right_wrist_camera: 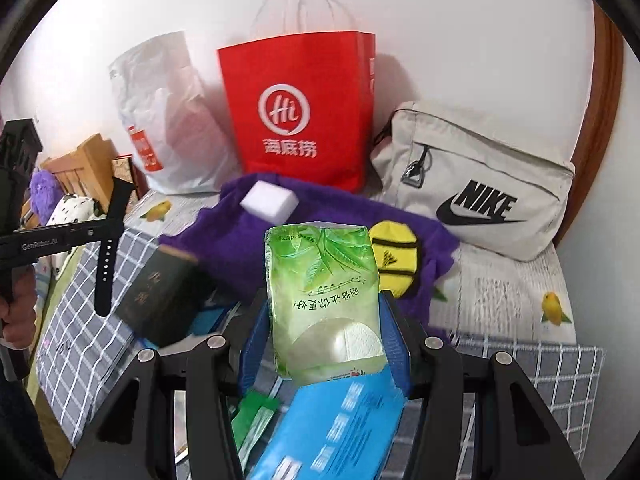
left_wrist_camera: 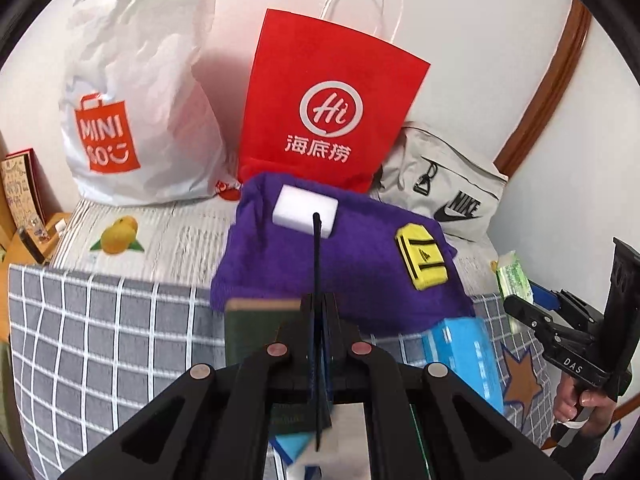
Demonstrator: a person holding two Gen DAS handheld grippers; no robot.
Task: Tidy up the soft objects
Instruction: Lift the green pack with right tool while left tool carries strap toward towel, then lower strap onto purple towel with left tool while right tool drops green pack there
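The right hand-held gripper [right_wrist_camera: 324,332] squeezes the green tissue pack [right_wrist_camera: 324,300] at the middle of the frame, the left hand-held gripper [left_wrist_camera: 320,312] is pinched shut on a black strap [left_wrist_camera: 316,256], and both probably go next into the red bag [right_wrist_camera: 300,108] up top.

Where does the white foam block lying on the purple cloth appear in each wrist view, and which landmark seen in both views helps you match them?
Left wrist view: the white foam block sits just above centre, on the far part of the purple cloth.
Right wrist view: it sits left of centre, above the green tissue pack.
Shared landmark: the red paper bag stands right behind it.
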